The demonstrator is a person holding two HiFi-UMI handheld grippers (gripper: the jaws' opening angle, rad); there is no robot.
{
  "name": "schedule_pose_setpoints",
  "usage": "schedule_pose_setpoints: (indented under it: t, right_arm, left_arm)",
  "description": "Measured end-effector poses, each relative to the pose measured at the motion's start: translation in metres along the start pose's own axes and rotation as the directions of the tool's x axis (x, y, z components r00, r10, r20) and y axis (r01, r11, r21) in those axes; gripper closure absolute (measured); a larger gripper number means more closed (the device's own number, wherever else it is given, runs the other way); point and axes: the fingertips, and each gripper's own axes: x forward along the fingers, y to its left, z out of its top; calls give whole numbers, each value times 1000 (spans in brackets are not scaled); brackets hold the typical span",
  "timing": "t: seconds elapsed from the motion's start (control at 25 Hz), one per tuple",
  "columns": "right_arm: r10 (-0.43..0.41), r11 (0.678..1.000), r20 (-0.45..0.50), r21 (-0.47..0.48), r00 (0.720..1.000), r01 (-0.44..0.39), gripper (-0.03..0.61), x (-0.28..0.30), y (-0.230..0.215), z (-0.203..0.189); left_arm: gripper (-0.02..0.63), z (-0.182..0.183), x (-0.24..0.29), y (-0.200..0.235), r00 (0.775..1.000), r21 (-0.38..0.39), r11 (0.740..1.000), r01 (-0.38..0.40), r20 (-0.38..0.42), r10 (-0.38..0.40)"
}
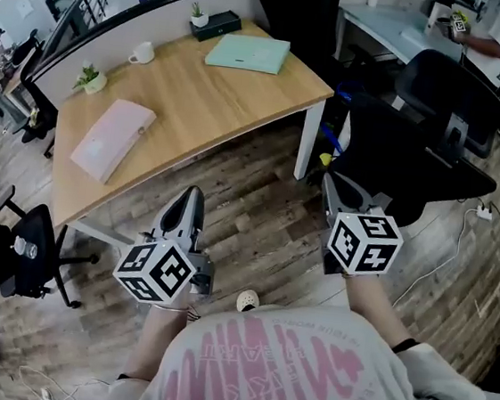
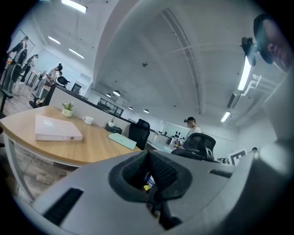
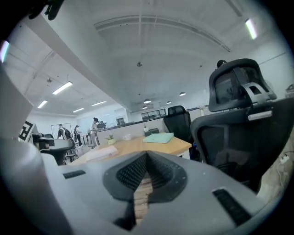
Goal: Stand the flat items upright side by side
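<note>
Noted lying flat on wooden desk [image 1: 199, 99]: pink folder [image 1: 112, 139] near left end, green folder [image 1: 249, 53] toward far right corner, well apart. Noted above floor, short of desk edge: left gripper [image 1: 191, 199] and right gripper [image 1: 331, 184], both pressed together, pinching nothing.

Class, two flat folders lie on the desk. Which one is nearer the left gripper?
The pink folder, on the left part of the desk near its front edge. The green folder lies farther back, by the dark box.
</note>
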Motion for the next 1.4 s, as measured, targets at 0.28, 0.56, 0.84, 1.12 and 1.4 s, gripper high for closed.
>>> schedule_pose_setpoints:
  t: [0.28,0.56,0.84,1.12,1.4]
  right_arm:
    - [-58,997,49,47,997,55,581,55,10,22]
    - [-75,995,-1,71,997,75,580,99,26,8]
    - [-61,994,-137,82,989,73,580,146,17,-31]
    - [-30,993,-171,104,985,48,580,227,-16,-19]
    - [42,997,-159,76,986,-31,580,310,-47,31]
  left_arm:
    - [611,39,48,39,997,36,996,79,-7,-79]
    - [611,24,85,67,989,31,992,126,-80,-123]
    - [611,-6,118,97,978,-11,994,108,-181,-108]
    - [611,6,179,120,986,-30,998,50,-160,-54]
    - [611,41,263,122,994,-23,999,23,-109,-26]
